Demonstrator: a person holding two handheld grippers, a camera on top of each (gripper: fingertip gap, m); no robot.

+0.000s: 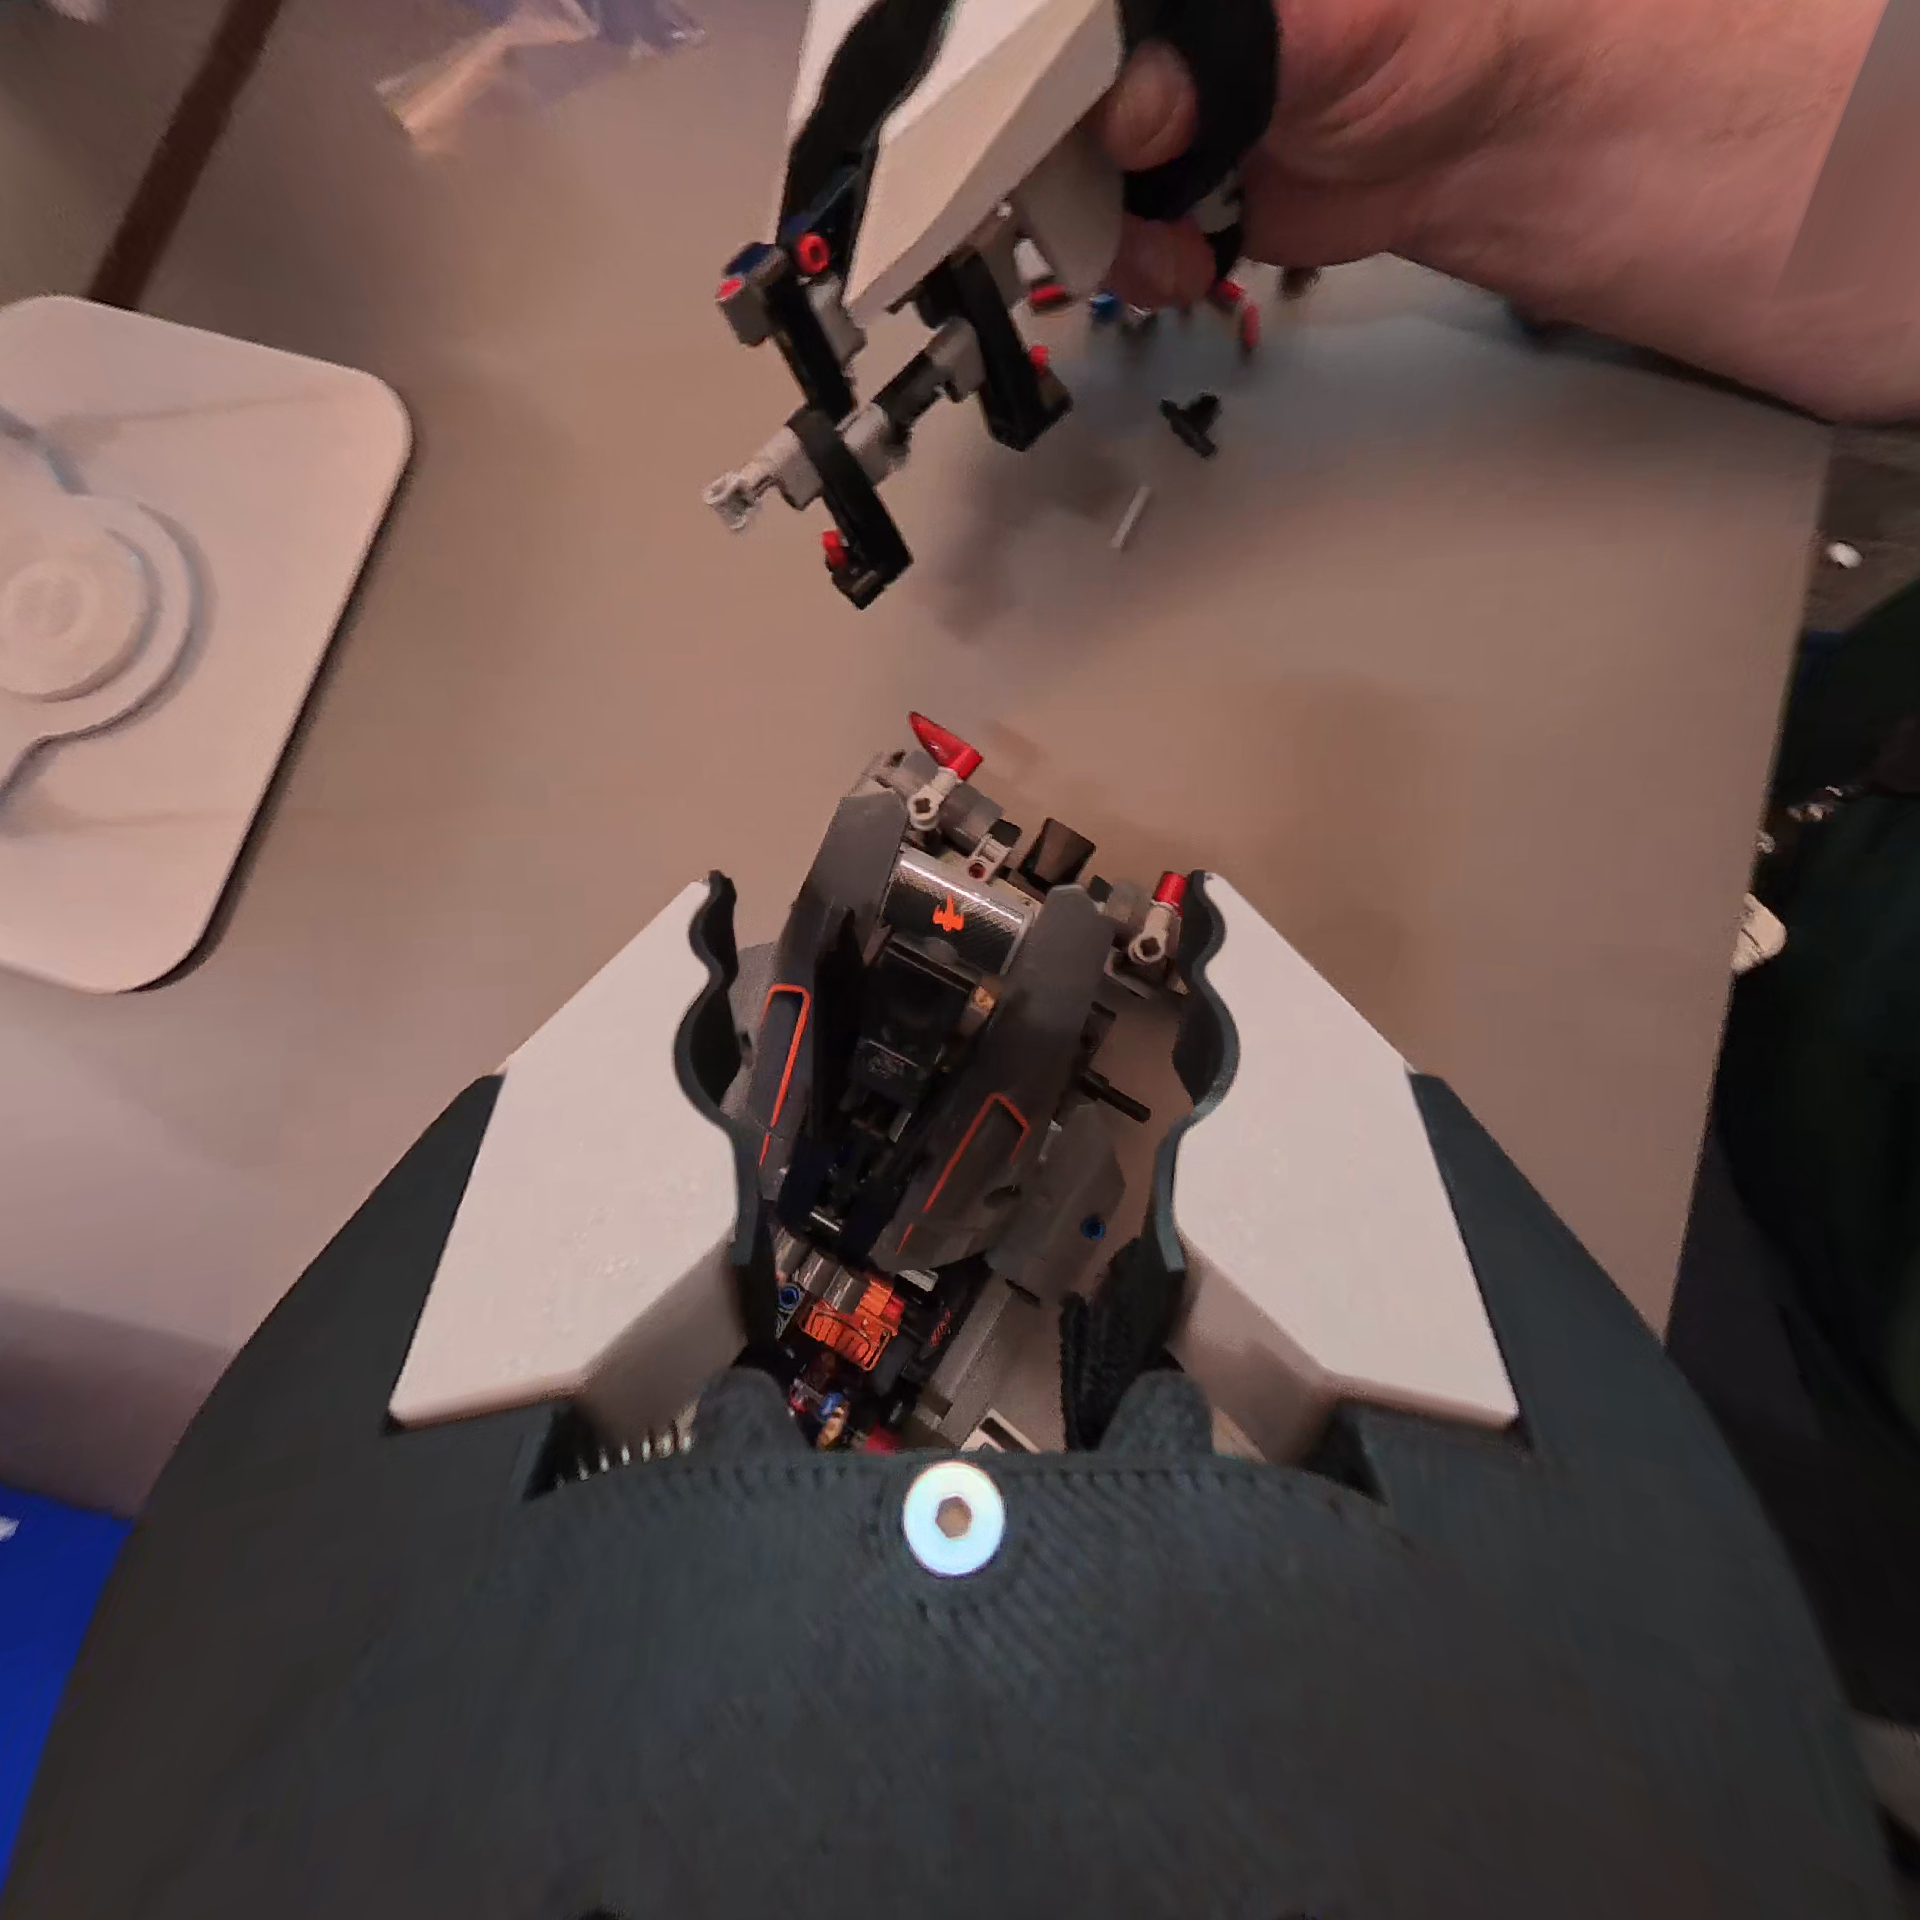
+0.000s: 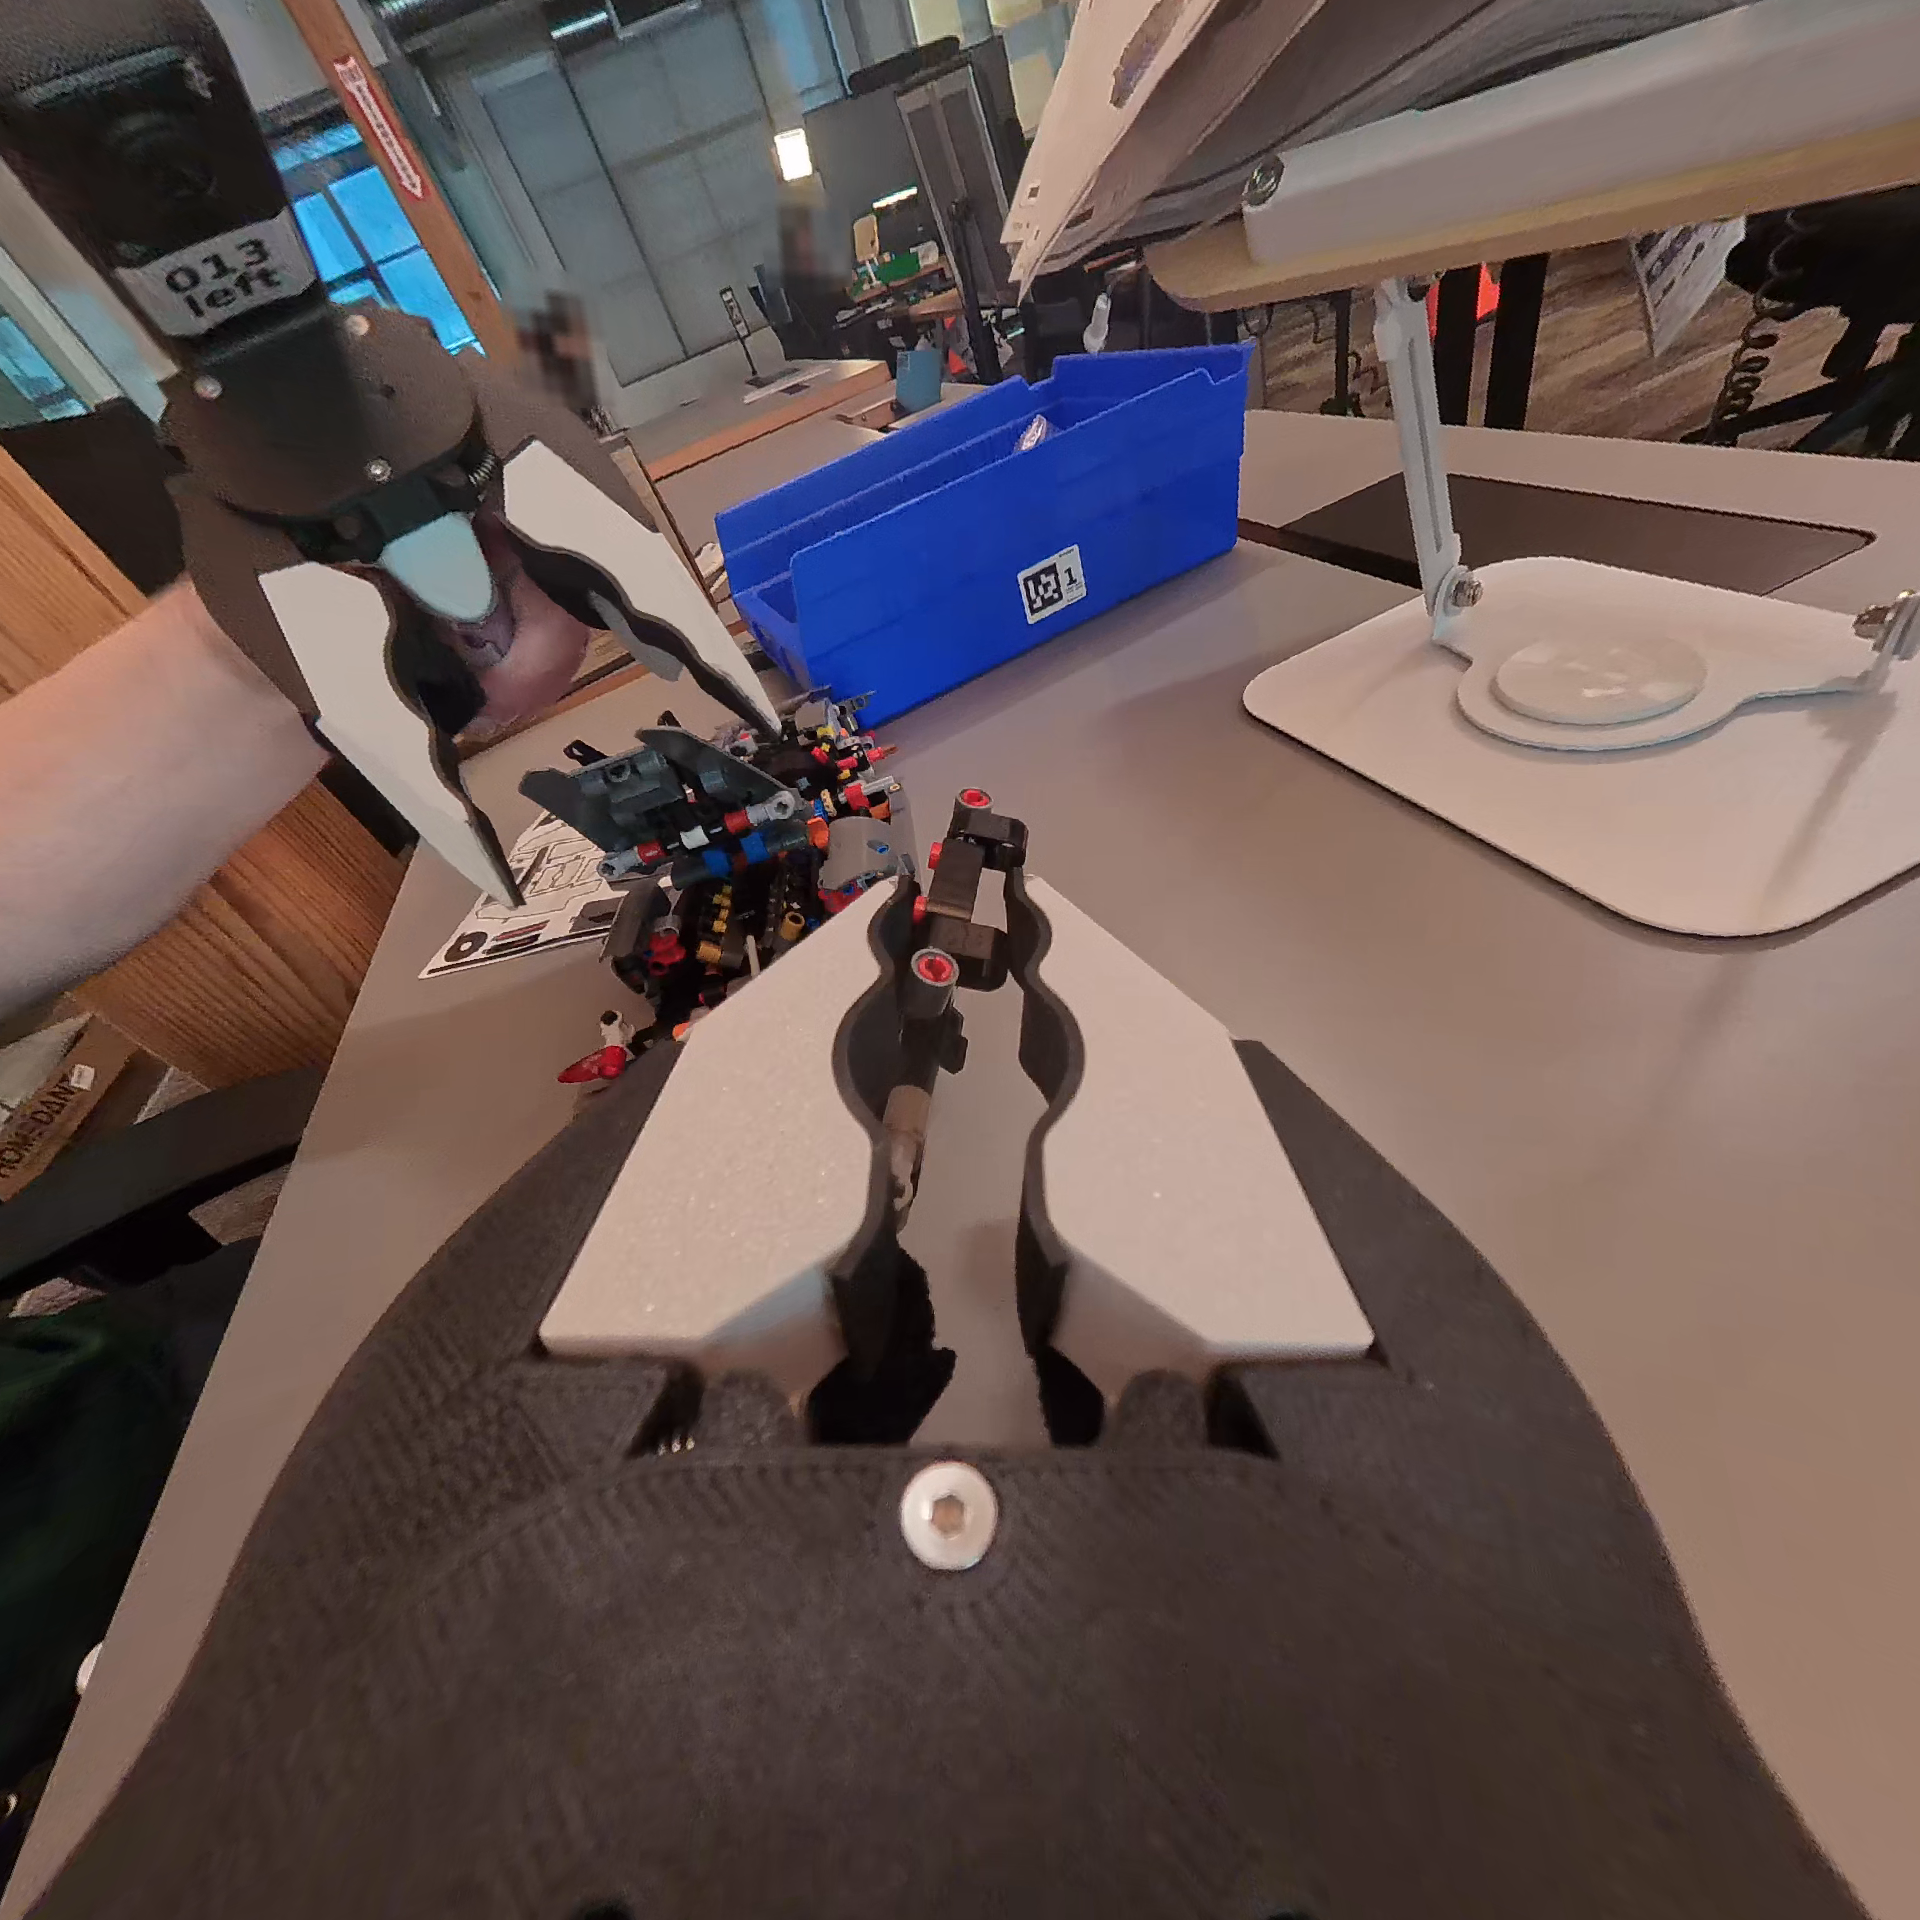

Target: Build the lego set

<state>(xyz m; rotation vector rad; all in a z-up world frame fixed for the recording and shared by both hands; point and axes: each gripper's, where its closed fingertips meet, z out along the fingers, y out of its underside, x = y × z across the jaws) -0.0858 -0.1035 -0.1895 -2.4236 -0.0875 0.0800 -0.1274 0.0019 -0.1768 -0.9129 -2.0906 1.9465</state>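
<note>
The right hand-held gripper [image 2: 961,935] is clamped on a small black and grey sub-assembly [image 1: 831,416] with red pins. The piece is held off the worktop [image 1: 1351,779], and it juts forward past the fingertips. In the left wrist view this sub-assembly hangs at the far side of the scene, above and slightly left of the main model, well apart from it. Its long axis runs diagonally, from the far right down toward the near left.

The left hand-held gripper [image 1: 961,935] stands with its fingers apart, one on each side of the main lego model [image 1: 935,1039]. That dark grey body with orange trim lies lengthwise between the fingers, its nose with the red pins pointing away. Whether the pads actually touch its flanks I cannot tell; there seems to be a gap on the right side.

So the coming move looks like a descent of the right hand-held gripper toward the near side, bringing the sub-assembly down onto the far end of the model. The right one is the nearer to that joining point. The piece probably has to turn until its axis lines up with the model's.

A blue bin [image 2: 987,520] and a white stand base [image 2: 1558,748] sit farther off.
</note>
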